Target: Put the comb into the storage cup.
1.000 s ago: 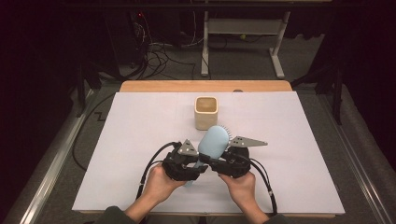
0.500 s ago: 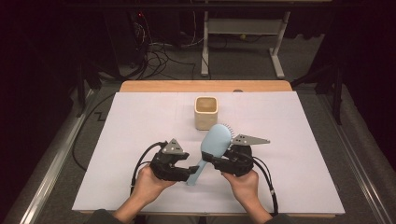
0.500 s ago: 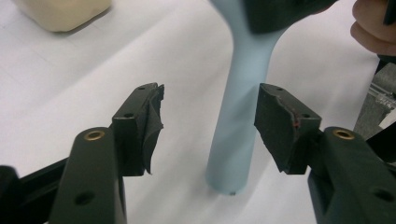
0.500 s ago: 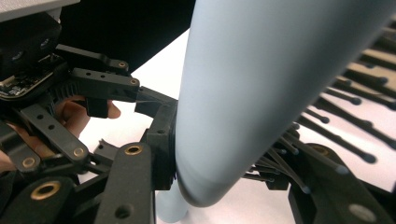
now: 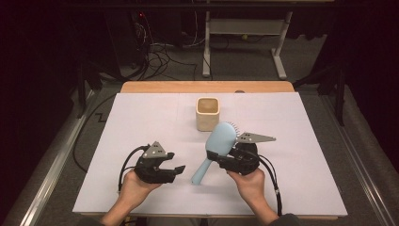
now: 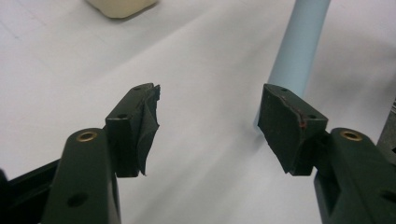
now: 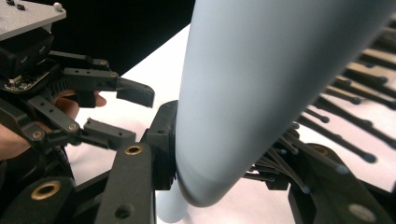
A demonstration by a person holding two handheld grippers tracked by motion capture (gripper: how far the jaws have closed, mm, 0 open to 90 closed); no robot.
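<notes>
The light-blue hairbrush (image 5: 217, 148) is pinched at its head by the right hand-held gripper (image 5: 225, 157), handle slanting down toward the near left. The left hand-held gripper (image 5: 178, 169), jaws just spreading and empty, sits just left of the handle tip. A beige cup (image 5: 208, 113) stands farther back on the desk (image 5: 301, 141).

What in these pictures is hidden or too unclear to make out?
- Cup, high view: the shadowed inside hides any contents.
- Cup, left gripper view: cut off by the top edge.
- Hairbrush, right gripper view: blurred from closeness; its head runs past the edges.
- Right gripper, high view: the brush covers its pads.
</notes>
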